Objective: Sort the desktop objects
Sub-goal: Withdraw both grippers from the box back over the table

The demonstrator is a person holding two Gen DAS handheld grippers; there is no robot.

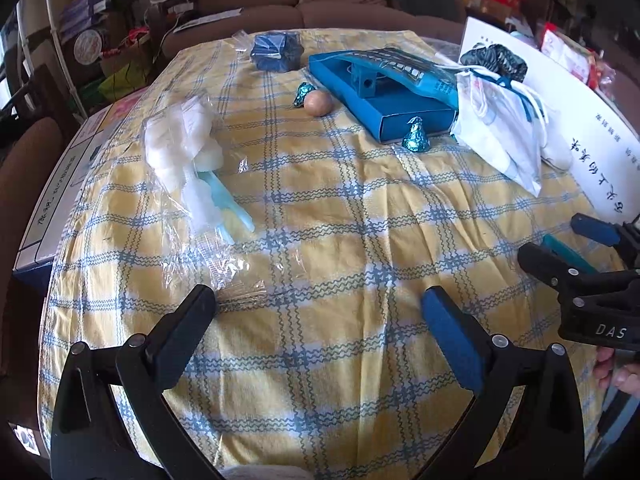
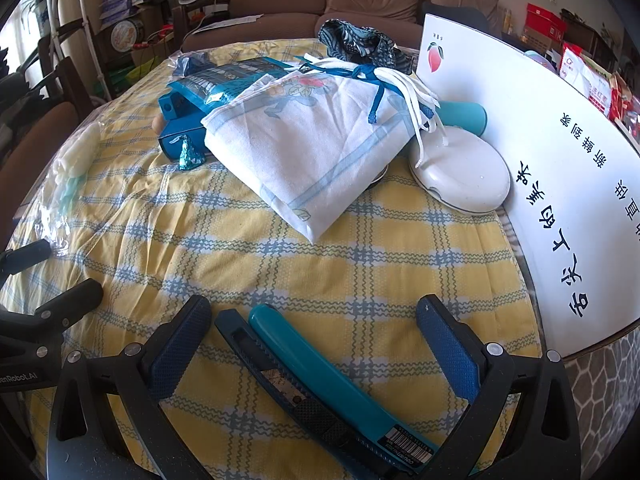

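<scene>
Both tools are hovering over the checked tabletop (image 1: 320,216) with fingers spread. The right tool (image 2: 314,312) is straddling a teal utility knife (image 2: 320,372) lying flat between its fingers, not pinched. The left tool (image 1: 318,300) is holding nothing; a clear plastic bag (image 1: 188,160) is lying ahead, left of it.

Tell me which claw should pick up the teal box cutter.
Right. The box cutter lies between the open right claw's fingers. The left claw, also open, sits over bare tablecloth.
</scene>
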